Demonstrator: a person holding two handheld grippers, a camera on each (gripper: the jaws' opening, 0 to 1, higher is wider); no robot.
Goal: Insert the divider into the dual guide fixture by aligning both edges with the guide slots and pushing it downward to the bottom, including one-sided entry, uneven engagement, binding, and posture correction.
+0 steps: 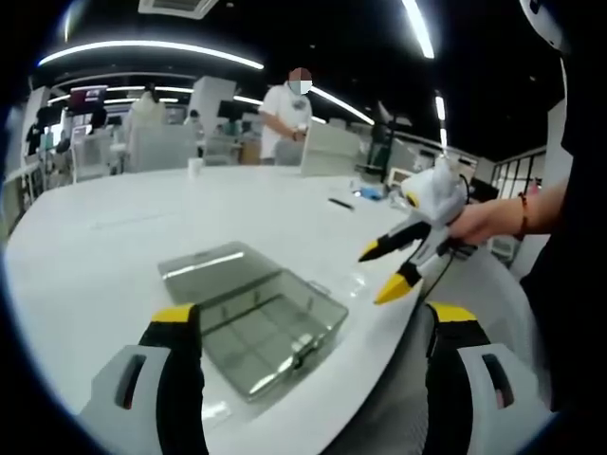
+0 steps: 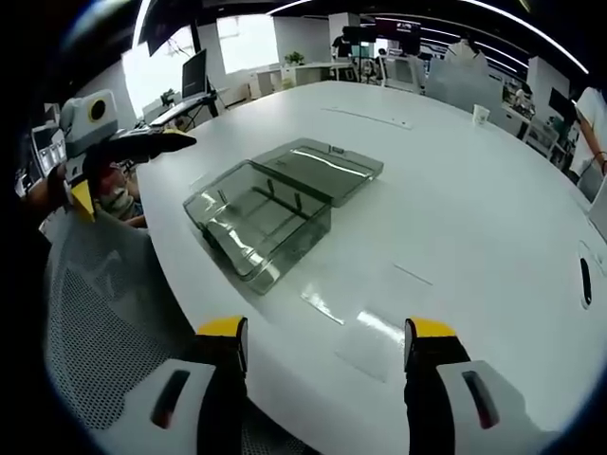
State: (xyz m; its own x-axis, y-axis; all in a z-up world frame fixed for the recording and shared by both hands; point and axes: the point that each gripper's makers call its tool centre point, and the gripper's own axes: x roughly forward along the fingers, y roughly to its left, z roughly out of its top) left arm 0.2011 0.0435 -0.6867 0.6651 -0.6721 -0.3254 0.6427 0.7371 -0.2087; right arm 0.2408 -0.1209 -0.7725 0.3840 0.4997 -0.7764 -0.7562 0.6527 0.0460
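grippers, left (image 1: 303, 327) and right (image 2: 327, 339), hover with jaws spread and empty, apart from the clear fixture box (image 2: 261, 213) on the white table (image 2: 455, 218).

You had a white bench (image 1: 123, 256) w/ a dark pen (image 2: 585, 281) near its edge, a paper cup (image 2: 481, 114) further off, and a mesh chair (image 2: 104, 313) beside it.

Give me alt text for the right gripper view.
A clear plastic box with its lid open sits on a white table, ahead of the open right tongs. The left tongs reach in from the left.
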